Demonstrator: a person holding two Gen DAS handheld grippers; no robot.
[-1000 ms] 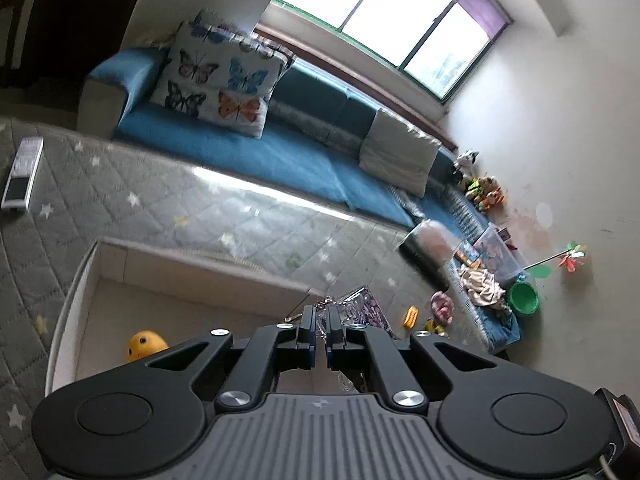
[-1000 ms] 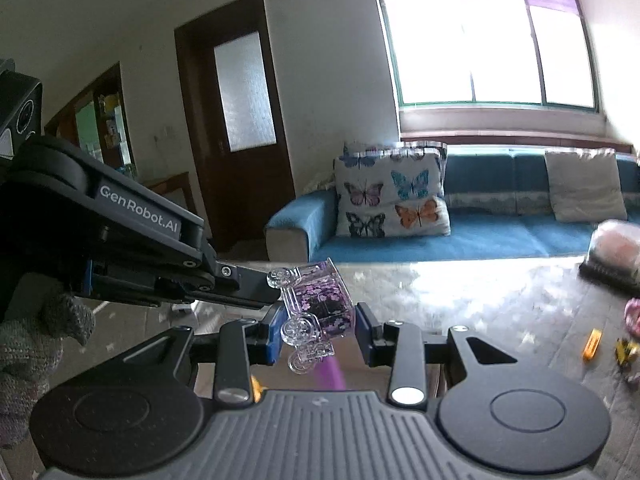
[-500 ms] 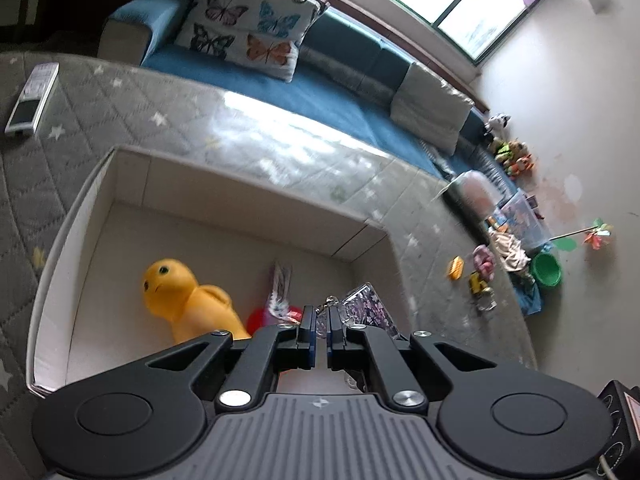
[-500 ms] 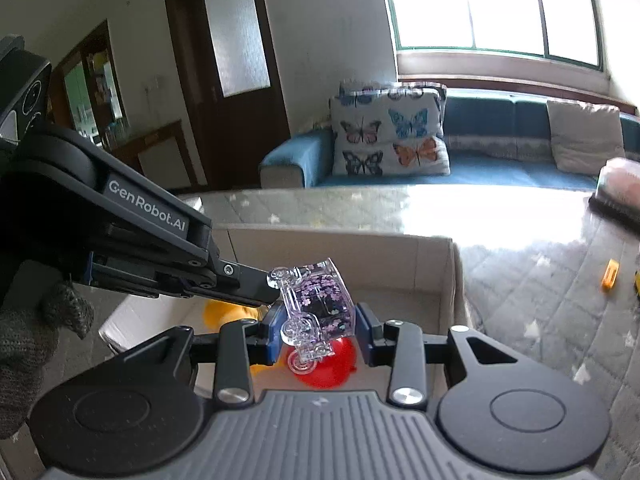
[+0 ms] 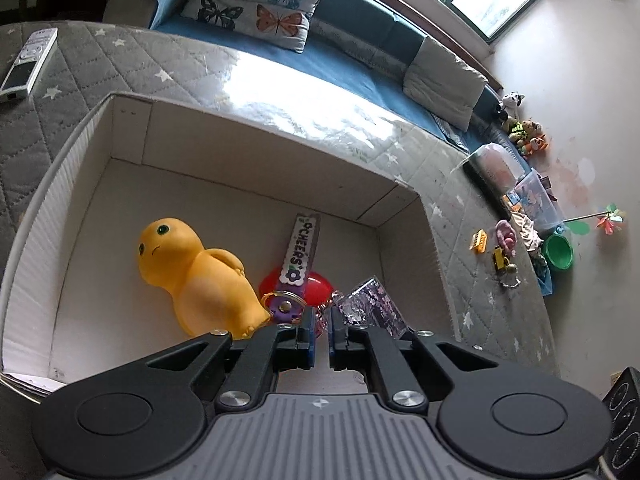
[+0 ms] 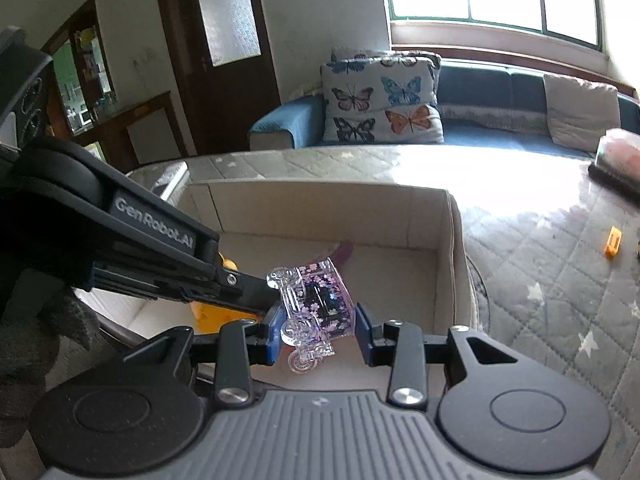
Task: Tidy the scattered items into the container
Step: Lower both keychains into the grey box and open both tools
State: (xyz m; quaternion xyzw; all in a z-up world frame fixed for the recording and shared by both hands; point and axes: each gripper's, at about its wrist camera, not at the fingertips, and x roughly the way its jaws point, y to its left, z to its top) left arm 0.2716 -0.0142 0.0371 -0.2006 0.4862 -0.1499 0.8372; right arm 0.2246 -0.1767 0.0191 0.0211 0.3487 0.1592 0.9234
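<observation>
A white cardboard box (image 5: pixel 256 148) lies open on the quilted surface and also shows in the right wrist view (image 6: pixel 320 204). Inside it are a yellow duck toy (image 5: pixel 196 276), a red ball (image 5: pixel 316 284) and a purple "CHEERS" keychain (image 5: pixel 300 256). My right gripper (image 6: pixel 316 332) is shut on a clear toy car with purple flowers (image 6: pixel 316 308), held over the box; the car also shows in the left wrist view (image 5: pixel 372 308). My left gripper (image 5: pixel 320 340) is shut, its tip touching the car's front end, and it shows in the right wrist view (image 6: pixel 248 284).
Small toys lie scattered on the quilt at the right: an orange block (image 5: pixel 479 240), a yellow vehicle (image 5: pixel 500 258) and a pink toy (image 5: pixel 506 234). A remote control (image 5: pixel 28 64) lies left of the box. A blue sofa with a butterfly pillow (image 6: pixel 380 100) stands behind.
Both grippers have tilted down and moved over the box with the clear car between them. The box's inside and the toys in it have come into view.
</observation>
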